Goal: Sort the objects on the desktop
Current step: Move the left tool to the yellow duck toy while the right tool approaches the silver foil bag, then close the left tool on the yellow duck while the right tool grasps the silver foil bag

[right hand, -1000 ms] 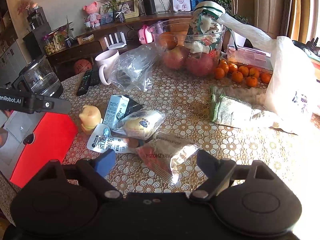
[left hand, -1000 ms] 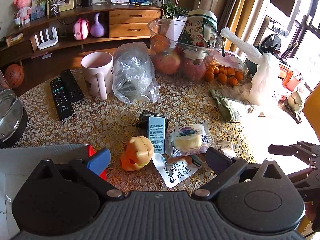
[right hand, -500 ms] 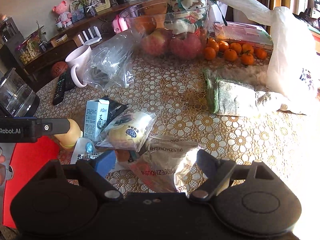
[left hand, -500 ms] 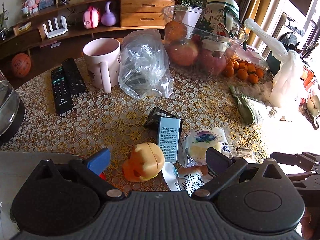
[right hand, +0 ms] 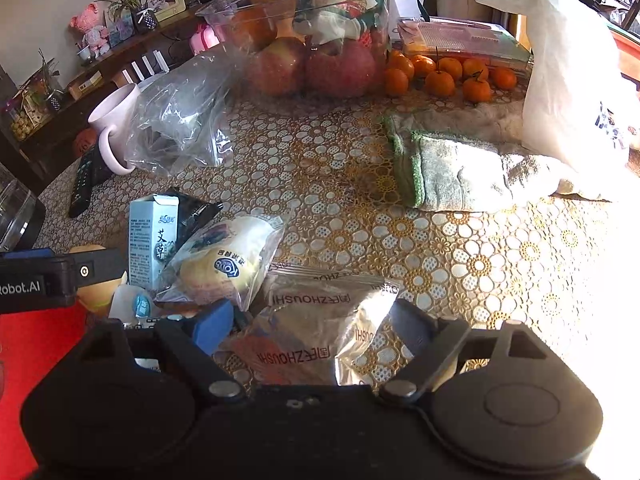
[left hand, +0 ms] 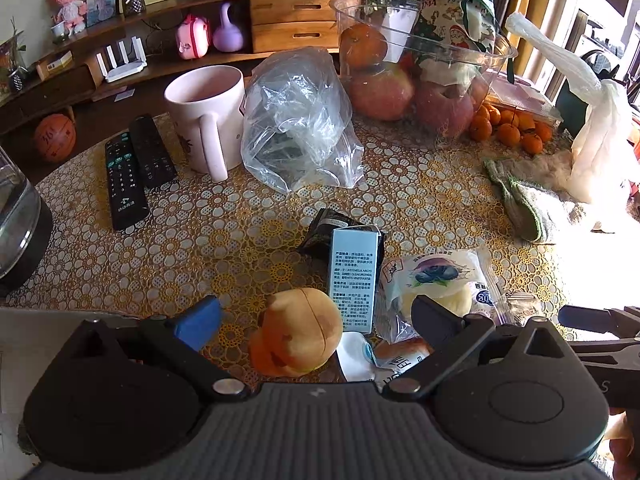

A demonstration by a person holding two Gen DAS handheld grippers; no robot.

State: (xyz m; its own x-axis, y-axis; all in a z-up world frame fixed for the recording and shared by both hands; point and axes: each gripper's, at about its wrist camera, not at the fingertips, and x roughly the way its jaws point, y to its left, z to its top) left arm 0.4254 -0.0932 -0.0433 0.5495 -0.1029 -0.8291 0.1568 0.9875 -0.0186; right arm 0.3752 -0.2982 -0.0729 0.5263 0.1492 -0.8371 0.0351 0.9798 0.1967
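A small pile lies on the patterned tablecloth. It holds a yellow-orange plush toy (left hand: 296, 332), a pale blue carton (left hand: 354, 276), a wrapped bun (left hand: 440, 280) and a white sachet (left hand: 358, 360). My left gripper (left hand: 318, 320) is open just above the pile, and the toy and carton show between its fingers, untouched. In the right wrist view a silver snack packet (right hand: 320, 324) lies between the wide fingers of my open right gripper (right hand: 314, 326). There the carton (right hand: 152, 240) and bun (right hand: 224, 264) sit to the left, partly hidden by the left gripper's finger (right hand: 52, 276).
Behind the pile are a pink mug (left hand: 208, 116), a crumpled clear bag (left hand: 300, 120), two remotes (left hand: 136, 168), a fruit bowl (left hand: 408, 68), tangerines (left hand: 508, 128), a green cloth (right hand: 452, 168) and a white plastic bag (right hand: 568, 72). A red surface (right hand: 28, 360) lies at the left.
Both grippers have sunk and moved in toward the pile. The toy and carton now sit between the left fingers, and the silver packet between the right ones. Neither gripper has closed.
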